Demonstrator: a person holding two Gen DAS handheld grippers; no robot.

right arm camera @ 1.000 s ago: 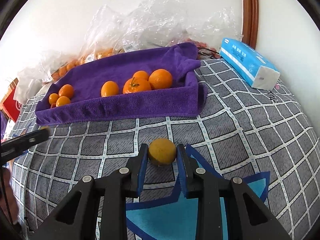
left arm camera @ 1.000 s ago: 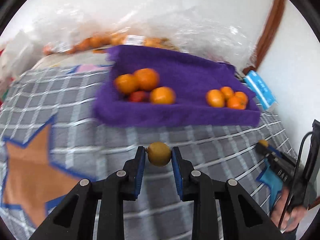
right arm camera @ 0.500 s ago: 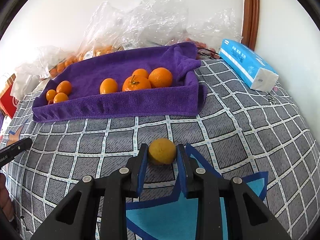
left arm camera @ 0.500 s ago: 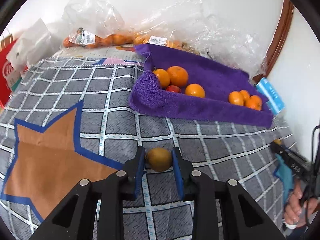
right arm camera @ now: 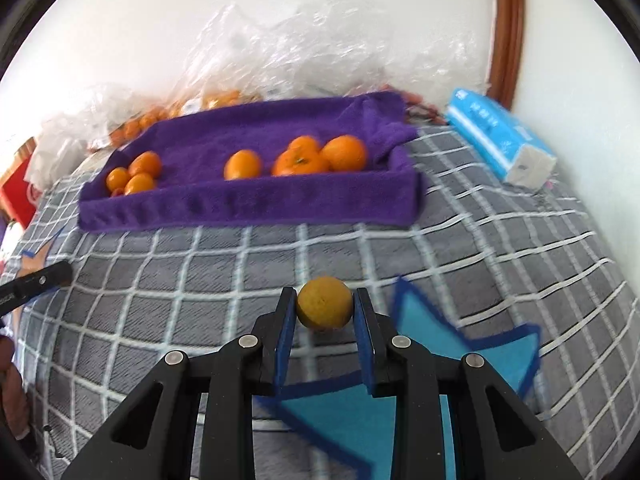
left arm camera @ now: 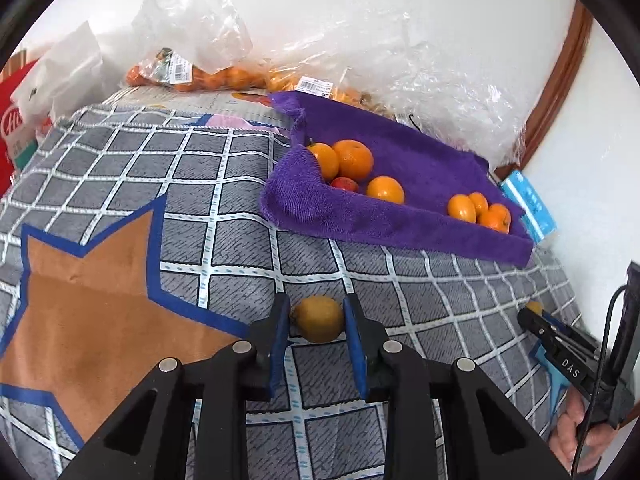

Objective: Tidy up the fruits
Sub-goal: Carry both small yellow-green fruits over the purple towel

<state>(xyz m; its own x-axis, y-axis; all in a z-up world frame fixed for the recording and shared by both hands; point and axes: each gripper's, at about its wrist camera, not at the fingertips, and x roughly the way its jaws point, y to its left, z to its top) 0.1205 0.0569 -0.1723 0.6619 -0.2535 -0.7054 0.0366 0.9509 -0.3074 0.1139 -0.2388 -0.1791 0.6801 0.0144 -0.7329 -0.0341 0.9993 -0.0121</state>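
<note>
Your left gripper (left arm camera: 316, 324) clamps a yellow fruit (left arm camera: 318, 319); your right gripper (right arm camera: 325, 312) clamps an orange fruit (right arm camera: 325, 303), both gripped across the middle for carrying. Ahead of each gripper, the purple tray (right arm camera: 248, 204) holds the sorted oranges (right arm camera: 320, 155).

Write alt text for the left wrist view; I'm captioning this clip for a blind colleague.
The left gripper clamps a yellowish fruit just above a grey checked cloth. Beyond it, a purple towel-lined tray holds oranges in two clusters, with bagged fruit behind. The right gripper shows at far right.
</note>
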